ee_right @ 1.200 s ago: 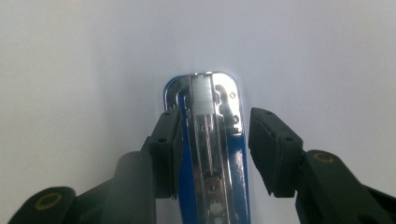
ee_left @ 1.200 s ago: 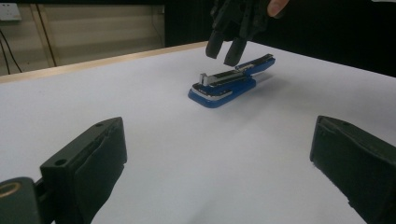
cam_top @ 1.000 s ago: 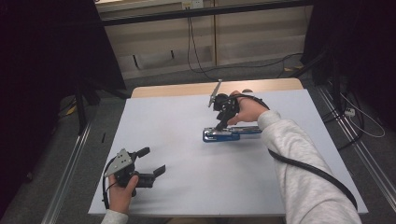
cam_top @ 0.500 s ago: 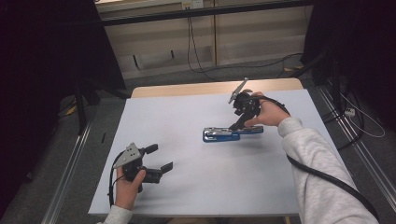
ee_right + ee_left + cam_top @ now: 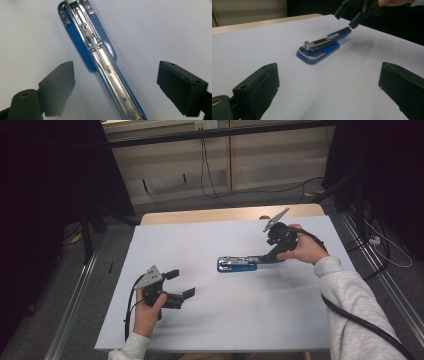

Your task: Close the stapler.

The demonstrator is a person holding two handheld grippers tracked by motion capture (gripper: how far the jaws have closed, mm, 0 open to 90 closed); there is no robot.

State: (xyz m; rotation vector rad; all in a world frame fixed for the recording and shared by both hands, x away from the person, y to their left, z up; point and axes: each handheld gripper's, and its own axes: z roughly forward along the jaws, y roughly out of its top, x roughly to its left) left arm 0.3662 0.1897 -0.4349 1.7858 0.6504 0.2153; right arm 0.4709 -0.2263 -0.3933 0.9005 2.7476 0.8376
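Blue stapler (image 5: pixel 237 264) lies flipped open; right gripper (image 5: pixel 270 254) just backed off, jaws apart, empty. Left gripper (image 5: pixel 180 283) too, waiting.

**Looks like a lab recording setup, not anyone's office**

Pretty sure this is a lab or test room. The table (image 5: pixel 227 214) is a plain wooden one covered with a big white sheet (image 5: pixel 235 320), like a staged work surface. Black curtains (image 5: pixel 45 180) hang on both sides, so the spot is boxed off. Metal rails (image 5: pixel 70 312) run along the floor next to the table, and loose cables (image 5: pixel 385 247) trail over grey carpet (image 5: pixel 165 205). There's a black bar (image 5: pixel 220 134) across the back in front of bare beige wall panels (image 5: pixel 170 165). Nothing homey anywhere, all rig and wiring.
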